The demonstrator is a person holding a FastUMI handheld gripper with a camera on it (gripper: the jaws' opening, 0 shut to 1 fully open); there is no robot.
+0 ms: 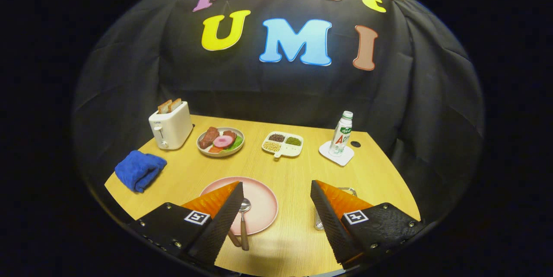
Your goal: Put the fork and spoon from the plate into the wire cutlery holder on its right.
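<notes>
The gripper (276, 208) hangs above the near edge of the wooden table (298, 169) with its two fingers spread wide and nothing between them. Just beside the inner face of the left finger lies one spoon (244, 221), its bowl on the pink plate (263, 199) and its wooden handle reaching over the plate's near rim toward the table's near edge; a second wooden handle end shows beside it, mostly hidden behind the finger, so it cannot be told whether that is the fork. The right finger covers most of the wire cutlery holder (319, 218), which stands to the right of the plate near the near edge. Further out, toward the far edge, sit one grey plate of food (220, 141) and one white divided dish (283, 144) with three fillings. One white toaster (170, 126) with two slices of bread stands at the far left corner, one blue cloth (139, 170) lies by the left edge, and one bottle (341, 134) stands upright on one white coaster (336, 154) near the far right corner.
</notes>
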